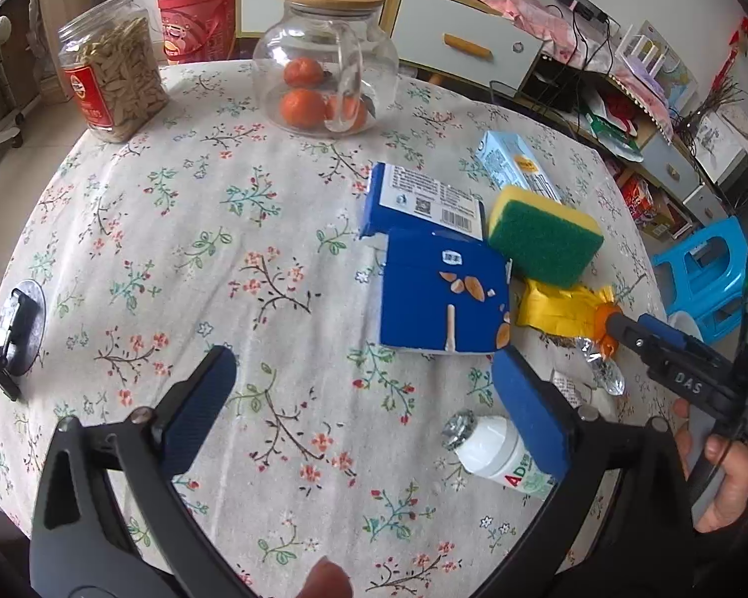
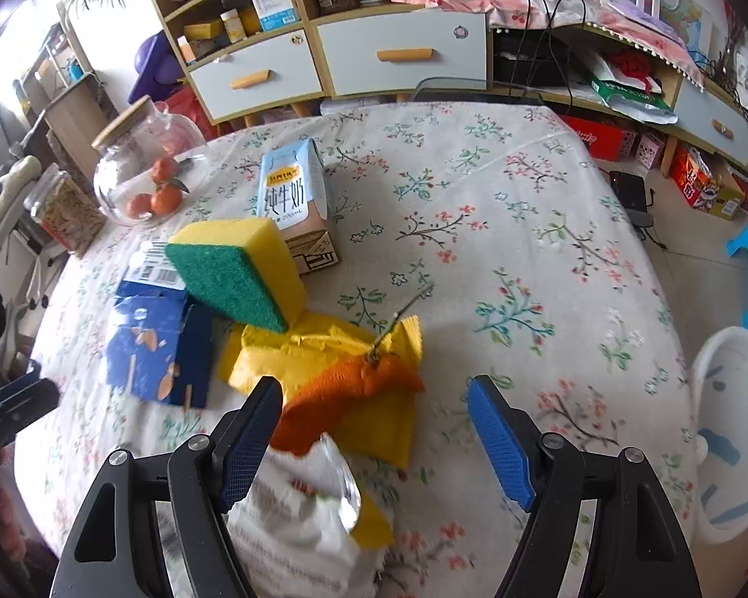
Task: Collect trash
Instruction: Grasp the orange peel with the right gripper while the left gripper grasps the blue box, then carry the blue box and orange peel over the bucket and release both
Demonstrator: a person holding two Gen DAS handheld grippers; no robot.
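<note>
Between the right gripper's (image 2: 374, 441) spread fingers lies orange peel (image 2: 354, 393).

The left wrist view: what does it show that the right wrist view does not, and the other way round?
Only the left wrist view shows the small white bottle lying beside the open left gripper, and a dark clip on a round disc at the table edge.

Only the right wrist view shows the white bin beyond the table edge, and the milk carton's front label.

Both show the open right gripper, the sponge, blue flattened box, yellow wrapper, orange peel, silver-white bag, glass jar of oranges and floral tablecloth.
</note>
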